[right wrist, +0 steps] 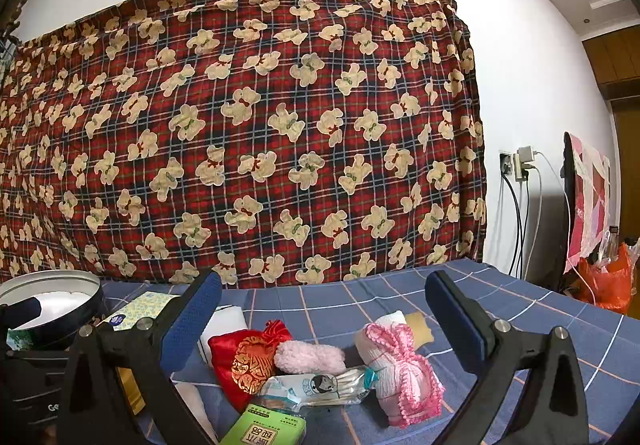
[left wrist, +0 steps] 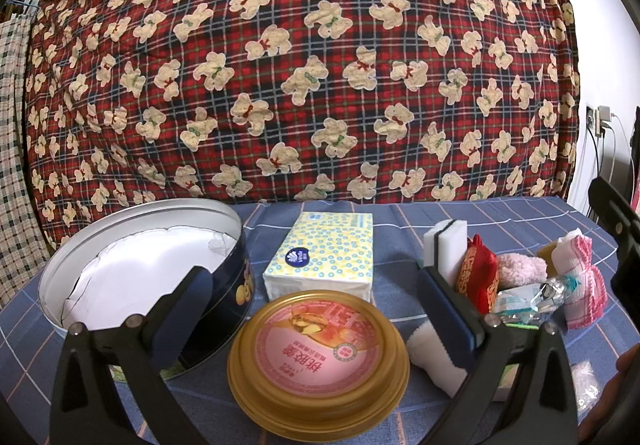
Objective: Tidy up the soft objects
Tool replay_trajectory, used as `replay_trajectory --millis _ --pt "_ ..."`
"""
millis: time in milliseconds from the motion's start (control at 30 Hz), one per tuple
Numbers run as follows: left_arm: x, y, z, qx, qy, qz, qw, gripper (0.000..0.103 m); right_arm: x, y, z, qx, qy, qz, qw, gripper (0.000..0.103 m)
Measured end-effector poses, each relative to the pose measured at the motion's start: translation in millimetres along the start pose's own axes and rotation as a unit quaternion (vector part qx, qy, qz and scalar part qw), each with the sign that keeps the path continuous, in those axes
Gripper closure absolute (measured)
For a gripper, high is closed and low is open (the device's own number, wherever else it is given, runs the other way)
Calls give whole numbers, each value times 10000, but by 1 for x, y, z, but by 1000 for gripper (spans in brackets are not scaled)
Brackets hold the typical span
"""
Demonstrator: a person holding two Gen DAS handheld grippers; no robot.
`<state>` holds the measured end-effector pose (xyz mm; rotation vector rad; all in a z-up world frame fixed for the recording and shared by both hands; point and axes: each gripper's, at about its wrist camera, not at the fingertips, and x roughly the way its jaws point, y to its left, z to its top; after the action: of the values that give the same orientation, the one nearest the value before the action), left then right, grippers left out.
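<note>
The left gripper (left wrist: 316, 287) has its jaws spread wide with nothing between the pads, hanging low over the worktop (left wrist: 500, 213) with its blue checked cloth. Between its fingers sits a round gold lid with a pink label (left wrist: 320, 361), lying flat, and just behind it a yellow-and-blue dotted tissue pack (left wrist: 324, 255). Beside the left finger stands an open dark round tin (left wrist: 160, 277) with a white lining. By the right finger a white sponge block with a dark stripe (left wrist: 446, 245) stands upright, next to the soft pile. The right gripper (right wrist: 322, 315) also has its jaws spread and holds nothing, poised above that pile: a red satin pouch with gold embroidery (right wrist: 244, 353), a fluffy pink roll (right wrist: 310, 357) touching it, a white knitted cloth with pink crochet edging (right wrist: 400, 365) to the right, and a clear plastic packet (right wrist: 320, 385) lying in front across them. A green tissue packet (right wrist: 266, 425) lies nearest the camera. Behind the knitted cloth a yellow sponge (right wrist: 420, 321) peeks out. A red plaid sheet printed with bears (right wrist: 240, 125) hangs behind the worktop.
</note>
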<state>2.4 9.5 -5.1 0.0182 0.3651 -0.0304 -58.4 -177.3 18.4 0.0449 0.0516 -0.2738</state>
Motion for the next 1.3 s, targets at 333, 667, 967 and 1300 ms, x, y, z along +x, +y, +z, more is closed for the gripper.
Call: replay_trajectory --millis 333,667,967,1300 --pt "0 -1 -1 1 -1 -28 10000 0 -3 -4 2 169 -45 100 9998 0" --pt "-28 -14 -12 262 139 -788 9965 0 -14 -64 -9 -275 880 201 9955 0" --pt "-51 -31 -24 575 542 -1585 9842 0 -16 -78 -50 -474 2563 1037 9599 1" --pt "-46 -38 -29 603 913 -1640 9804 1 26 -46 -86 -766 4056 1521 8980 6"
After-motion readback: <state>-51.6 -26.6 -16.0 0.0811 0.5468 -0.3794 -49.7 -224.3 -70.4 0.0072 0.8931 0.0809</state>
